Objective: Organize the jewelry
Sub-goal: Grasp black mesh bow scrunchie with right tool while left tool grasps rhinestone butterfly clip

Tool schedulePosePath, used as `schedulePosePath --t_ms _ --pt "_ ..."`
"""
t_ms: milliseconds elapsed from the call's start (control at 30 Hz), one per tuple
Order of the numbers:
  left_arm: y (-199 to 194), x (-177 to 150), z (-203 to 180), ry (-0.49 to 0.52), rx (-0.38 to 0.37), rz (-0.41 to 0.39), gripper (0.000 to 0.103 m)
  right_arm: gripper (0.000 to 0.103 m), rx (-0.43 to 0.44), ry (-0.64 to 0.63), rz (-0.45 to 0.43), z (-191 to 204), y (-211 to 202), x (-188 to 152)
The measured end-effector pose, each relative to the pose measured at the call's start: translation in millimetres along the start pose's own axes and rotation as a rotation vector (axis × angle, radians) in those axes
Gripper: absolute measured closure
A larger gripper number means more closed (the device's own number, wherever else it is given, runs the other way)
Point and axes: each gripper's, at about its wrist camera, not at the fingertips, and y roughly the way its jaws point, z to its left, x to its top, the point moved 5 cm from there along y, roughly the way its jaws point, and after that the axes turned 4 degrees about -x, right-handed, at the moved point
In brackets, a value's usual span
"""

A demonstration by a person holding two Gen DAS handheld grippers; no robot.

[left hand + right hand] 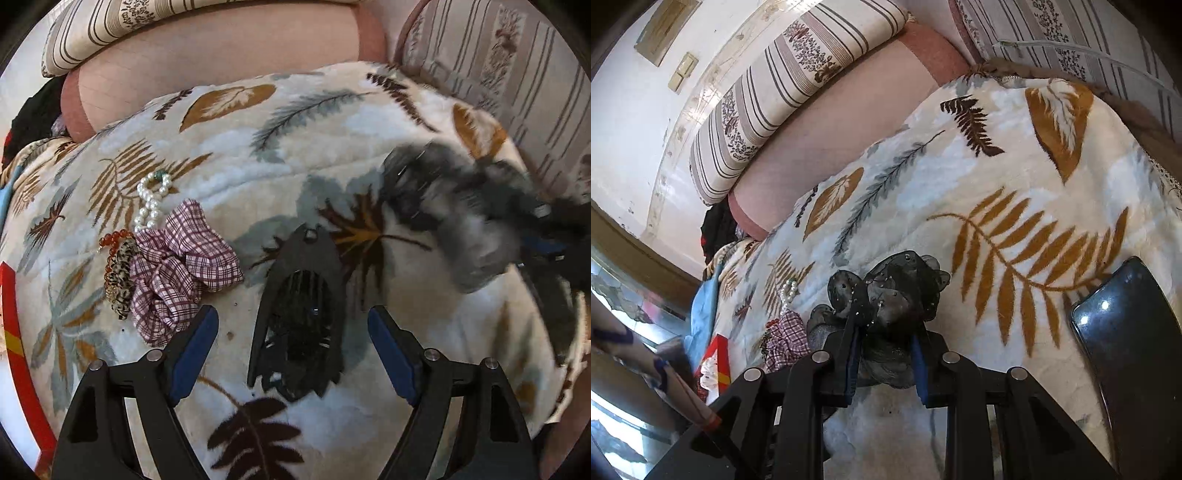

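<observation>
On top of a cream blanket (236,162) with printed leaves, spread over a bed beside a pink bolster (207,70) and striped cushions (798,70). White wall (624,122) with a light switch (682,72) at the far left, seen only from the right wrist.

Lying at the left: a string of pearls (151,201), a checked scrunchie (181,266), orange beads (114,236) and a leopard-print piece (123,277), touching one another in a small heap. Black hair clip (301,314) between the wide-open blue pads of the left gripper (293,354), untouched. Red box (14,325) cut off at the frame edge.

Right gripper (886,365) clenched on a black sheer bow (894,291) with small studs. From the left wrist only a dark blur (458,221), hard to make out. Glossy black tray (1137,332) at the right, shown only by the right wrist and cut off. Small pile partly hidden there behind the fingers.
</observation>
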Motion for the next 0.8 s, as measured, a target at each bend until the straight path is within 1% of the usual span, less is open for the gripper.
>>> schedulePosePath --t_ms 33,67,100,133,167,200,300,400,567,633,733,800 --pt "3 -1 1 -0.004 0.000 0.000 0.021 0.077 0.004 -0.001 -0.003 1 0 0" --pt "5 -2 3 -0.011 0.004 -0.005 0.027 0.077 0.012 -0.004 -0.003 2 -1 -1" --pt "6 -4 6 -0.020 0.008 -0.010 0.042 0.077 0.019 -0.009 -0.003 3 -2 -1" --pt "7 -6 9 -0.036 -0.007 -0.008 0.049 0.077 0.021 -0.011 -0.006 3 -4 0" --pt "7 -6 10 -0.050 -0.021 -0.011 0.053 0.077 0.023 -0.014 -0.009 3 -4 0" --pt "3 -7 12 -0.065 -0.036 -0.034 0.060 0.077 0.026 -0.019 -0.010 4 -5 0" --pt "-7 -10 14 -0.078 -0.056 -0.068 0.063 0.077 0.035 -0.028 -0.012 8 -6 -2" --pt "-26 -13 18 -0.101 -0.087 -0.110 0.066 0.077 0.037 -0.045 -0.022 13 -8 -3" --pt "-59 -20 28 -0.121 -0.122 -0.159 0.067 0.077 0.040 -0.060 -0.024 20 -8 -7" --pt "-72 -25 34 -0.131 -0.125 -0.178 0.067 0.077 0.043 -0.069 -0.020 23 -6 -9" --pt "-89 -32 42 -0.137 -0.129 -0.187 0.067 0.077 0.043 -0.079 -0.020 29 -5 -13" --pt "-99 -40 49 -0.126 -0.104 -0.158 0.067 0.077 0.046 -0.082 -0.015 32 -4 -17"
